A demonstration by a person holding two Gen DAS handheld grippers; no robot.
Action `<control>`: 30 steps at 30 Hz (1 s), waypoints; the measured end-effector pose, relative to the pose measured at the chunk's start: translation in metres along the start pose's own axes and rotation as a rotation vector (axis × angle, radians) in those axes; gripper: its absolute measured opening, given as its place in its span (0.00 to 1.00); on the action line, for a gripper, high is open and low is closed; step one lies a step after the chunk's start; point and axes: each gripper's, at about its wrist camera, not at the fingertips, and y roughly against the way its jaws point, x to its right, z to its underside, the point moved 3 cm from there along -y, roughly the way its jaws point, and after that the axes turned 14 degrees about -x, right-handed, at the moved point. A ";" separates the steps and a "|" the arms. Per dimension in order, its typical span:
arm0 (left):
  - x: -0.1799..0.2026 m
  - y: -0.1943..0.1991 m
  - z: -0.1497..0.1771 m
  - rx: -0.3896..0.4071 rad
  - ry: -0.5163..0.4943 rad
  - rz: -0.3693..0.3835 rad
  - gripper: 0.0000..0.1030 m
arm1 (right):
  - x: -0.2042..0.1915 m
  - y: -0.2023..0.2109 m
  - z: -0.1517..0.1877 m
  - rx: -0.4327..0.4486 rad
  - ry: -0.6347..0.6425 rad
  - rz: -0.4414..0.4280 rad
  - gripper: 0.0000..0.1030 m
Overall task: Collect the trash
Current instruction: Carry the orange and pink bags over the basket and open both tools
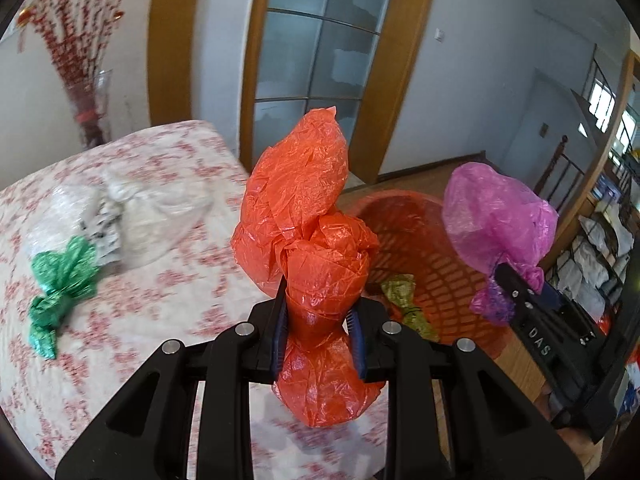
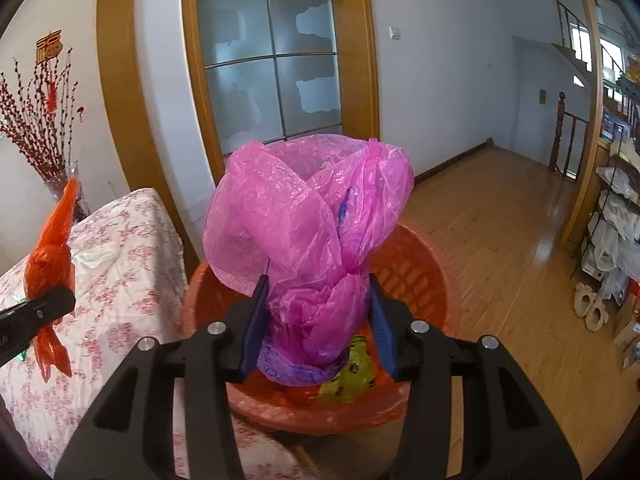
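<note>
My left gripper (image 1: 318,320) is shut on a crumpled orange plastic bag (image 1: 304,200), held above the table's right edge; the bag also shows in the right wrist view (image 2: 50,268). My right gripper (image 2: 318,316) is shut on a pink plastic bag (image 2: 308,220), held over the red mesh basket (image 2: 424,276); the bag also shows in the left wrist view (image 1: 496,220). The basket (image 1: 444,276) stands on the floor beside the table and holds a yellow-green bag (image 1: 404,296), also seen in the right wrist view (image 2: 352,376). A green bag (image 1: 60,280) and a clear white bag (image 1: 136,216) lie on the table.
The table has a red-flowered cloth (image 1: 160,320). A glass vase of red branches (image 1: 92,108) stands at its far corner. A glazed wooden door (image 2: 272,60) is behind. A shelf with bags (image 2: 616,232) stands at the right on the wooden floor (image 2: 500,240).
</note>
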 end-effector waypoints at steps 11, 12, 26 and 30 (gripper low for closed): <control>0.058 -0.035 -0.015 -0.035 -0.115 -0.007 0.25 | 0.041 -0.016 -0.004 -0.008 -0.074 0.004 0.45; 0.061 -0.038 -0.015 -0.038 -0.125 -0.011 0.25 | 0.044 -0.017 -0.004 -0.007 -0.078 0.007 0.45; 0.095 -0.073 -0.024 -0.094 -0.196 -0.054 0.25 | 0.063 -0.031 -0.012 -0.016 -0.114 -0.015 0.47; 0.099 -0.080 -0.024 -0.116 -0.188 -0.043 0.25 | 0.064 -0.031 -0.016 -0.012 -0.112 -0.040 0.47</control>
